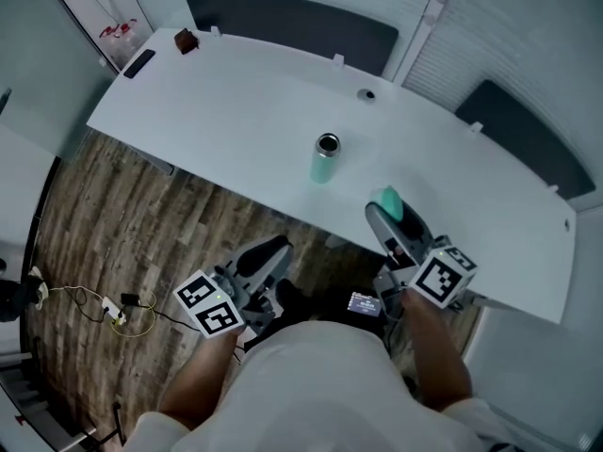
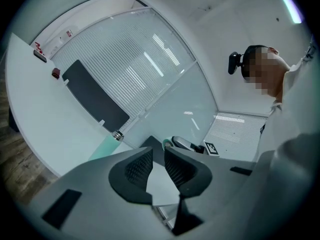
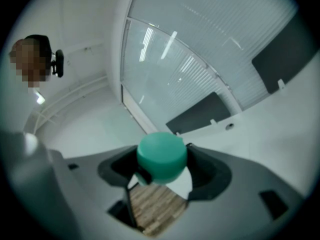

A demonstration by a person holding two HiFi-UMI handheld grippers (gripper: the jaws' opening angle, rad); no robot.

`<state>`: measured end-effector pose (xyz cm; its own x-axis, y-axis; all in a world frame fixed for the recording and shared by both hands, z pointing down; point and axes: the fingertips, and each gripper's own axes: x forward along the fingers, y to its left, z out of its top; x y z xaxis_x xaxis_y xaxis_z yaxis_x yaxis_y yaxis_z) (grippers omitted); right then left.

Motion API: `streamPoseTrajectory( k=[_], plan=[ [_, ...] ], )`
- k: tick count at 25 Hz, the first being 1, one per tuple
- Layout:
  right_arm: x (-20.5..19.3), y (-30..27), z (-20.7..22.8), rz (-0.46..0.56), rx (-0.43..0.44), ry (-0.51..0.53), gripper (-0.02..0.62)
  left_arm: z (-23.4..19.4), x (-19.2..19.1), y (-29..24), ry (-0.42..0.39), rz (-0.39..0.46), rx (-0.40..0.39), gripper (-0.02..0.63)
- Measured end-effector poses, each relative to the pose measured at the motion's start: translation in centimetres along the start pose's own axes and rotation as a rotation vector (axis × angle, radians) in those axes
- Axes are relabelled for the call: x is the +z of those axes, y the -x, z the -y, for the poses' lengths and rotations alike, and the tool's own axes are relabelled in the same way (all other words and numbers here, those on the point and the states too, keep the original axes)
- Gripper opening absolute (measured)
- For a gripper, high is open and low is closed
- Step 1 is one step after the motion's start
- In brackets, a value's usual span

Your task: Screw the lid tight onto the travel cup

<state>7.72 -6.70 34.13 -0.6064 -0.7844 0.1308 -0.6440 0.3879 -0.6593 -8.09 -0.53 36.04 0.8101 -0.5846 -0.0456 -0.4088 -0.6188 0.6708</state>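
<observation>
The mint-green travel cup (image 1: pixel 325 158) stands upright near the middle of the white table (image 1: pixel 217 111), its metal mouth uncovered. In the left gripper view, the cup (image 2: pixel 106 147) lies to the left, beyond the jaws. My right gripper (image 1: pixel 396 217) hovers over the table's near edge, to the right of the cup, shut on the round green lid (image 1: pixel 388 200). Seen from the right gripper, the lid (image 3: pixel 161 157) sits squeezed between both pads. My left gripper (image 1: pixel 271 250) hangs off the table over the floor; its jaws (image 2: pixel 158 156) are shut to a thin slit with nothing between them.
A small brown object (image 1: pixel 186 40) and a flat black item (image 1: pixel 139 63) lie at the table's far left corner. A cable grommet (image 1: pixel 366 94) sits behind the cup. Dark panels (image 1: pixel 292 22) line the far edge. Cables (image 1: pixel 113 309) trail on the wooden floor.
</observation>
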Motion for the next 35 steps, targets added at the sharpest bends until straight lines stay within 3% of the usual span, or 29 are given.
streamPoseTrajectory(
  k=[9,22,31,35],
  plan=[
    [-0.3,-0.9,-0.5,0.007,-0.055,0.028,0.316,-1.8,0.3,0.4,-0.017,-0.051,-0.023,0.103],
    [0.3,-1.7,1.7,-0.034,-0.034,0.029,0.316,-2.5,-0.6,-2.3,-0.034,-0.063,0.013,0.118],
    [2.0,-5.6,3.2,-0.074,-0.030,0.101,0.316,-6.0,2.0,-6.0,-0.160,-0.101,0.044,0.147],
    [2.0,-6.6,4.1,-0.101,-0.024,0.138,0.316,-7.5,1.7,-7.9,-0.260,-0.143,0.058,0.153]
  ],
)
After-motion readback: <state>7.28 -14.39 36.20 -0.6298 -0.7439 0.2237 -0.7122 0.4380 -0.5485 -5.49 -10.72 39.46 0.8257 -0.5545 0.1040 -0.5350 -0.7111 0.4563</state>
